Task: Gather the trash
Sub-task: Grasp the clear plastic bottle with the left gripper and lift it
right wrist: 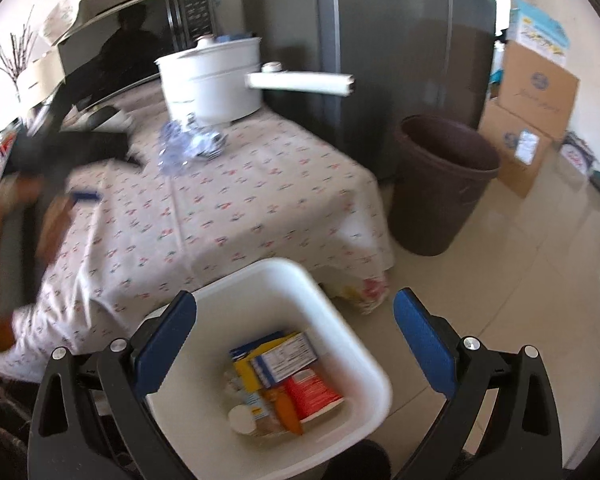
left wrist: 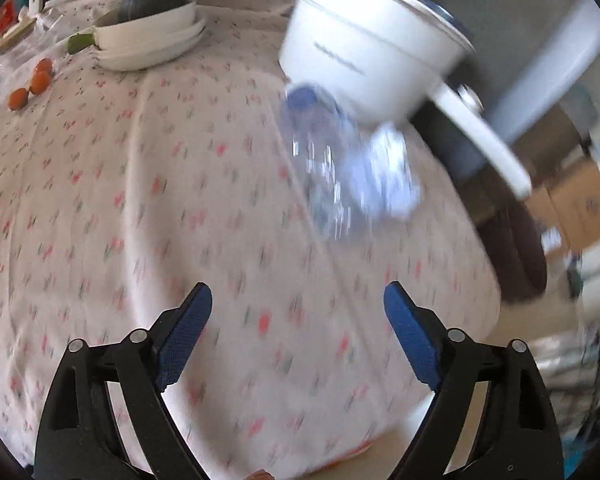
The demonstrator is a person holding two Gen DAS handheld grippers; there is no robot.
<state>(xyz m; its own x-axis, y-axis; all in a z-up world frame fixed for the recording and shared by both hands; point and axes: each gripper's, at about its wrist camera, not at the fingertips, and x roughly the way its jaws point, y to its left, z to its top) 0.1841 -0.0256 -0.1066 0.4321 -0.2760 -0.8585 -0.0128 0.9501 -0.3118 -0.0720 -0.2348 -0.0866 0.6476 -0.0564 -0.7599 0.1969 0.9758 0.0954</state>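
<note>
Jaws apart on both grippers—one bottle (left wrist: 332, 160) (crushed), one bin (right wrist: 356, 344).

left hand-held gripper (left wrist: 298, 298): jaws wide apart, nothing between | right hand-held gripper (right wrist: 295, 306): jaws wide apart, nothing between

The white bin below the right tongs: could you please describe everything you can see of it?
The white bin is a squarish, smooth tub with rounded corners, plastic by its look, standing open-topped on the pale tiled floor beside the cloth-covered table. It already holds trash: a yellow-and-blue carton, a red packet, an orange item and a round white lid-like piece. Nothing grips it.
</note>
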